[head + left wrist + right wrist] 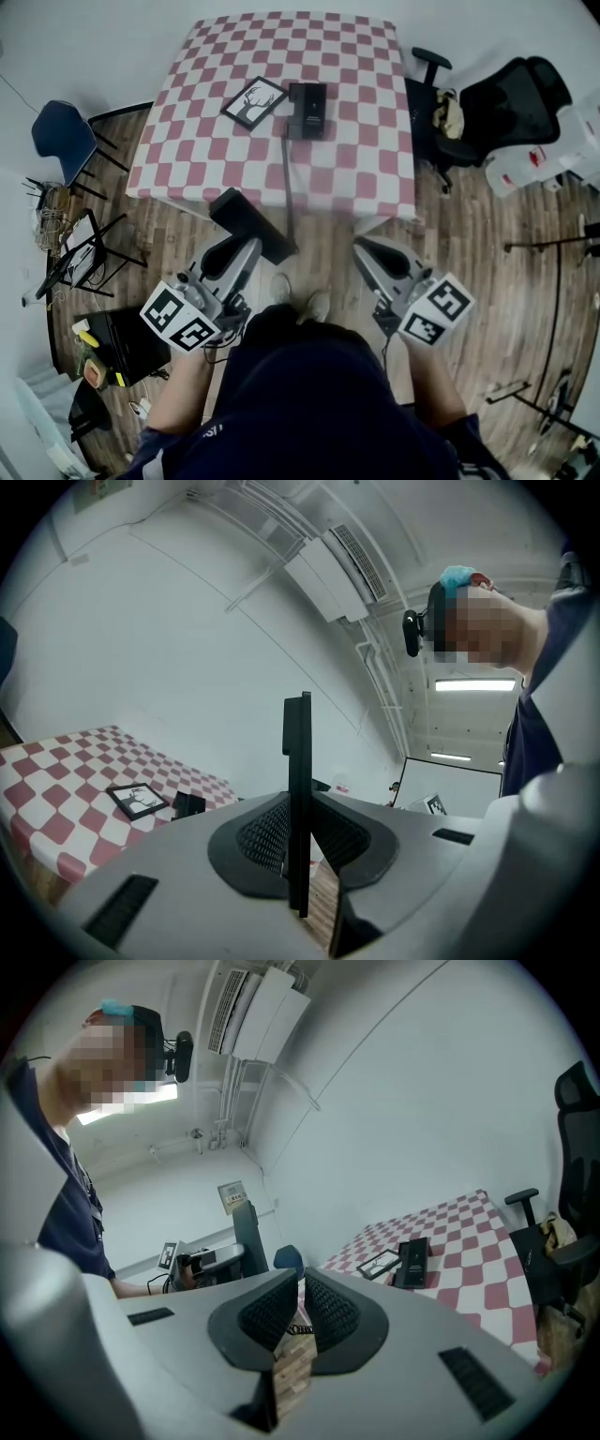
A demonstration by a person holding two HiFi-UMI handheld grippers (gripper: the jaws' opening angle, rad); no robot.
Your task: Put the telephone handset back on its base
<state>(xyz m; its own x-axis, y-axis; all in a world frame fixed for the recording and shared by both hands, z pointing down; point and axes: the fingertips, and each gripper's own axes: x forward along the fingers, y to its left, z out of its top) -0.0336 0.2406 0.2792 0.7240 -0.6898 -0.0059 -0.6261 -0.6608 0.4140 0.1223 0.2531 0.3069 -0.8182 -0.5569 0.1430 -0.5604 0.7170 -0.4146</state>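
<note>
The black telephone base (307, 110) lies on the red-and-white checked table (366, 178), beside a framed picture (254, 102). A cord (288, 178) runs from the base over the table's front edge down to the black handset (262, 234). My left gripper (240, 247) is shut on that handset, held below the table edge over the floor. In the left gripper view the handset (298, 799) stands edge-on, clamped between the pads, with the base (187, 804) far off to the left. My right gripper (366, 247) is shut and holds nothing; its view shows the base (412, 1262) on the table ahead.
A black office chair (511, 103) stands right of the table and a blue chair (61, 131) to its left. Boxes and clutter (103, 333) sit on the wooden floor at the left. The person's shoes (300, 302) are just in front of the table.
</note>
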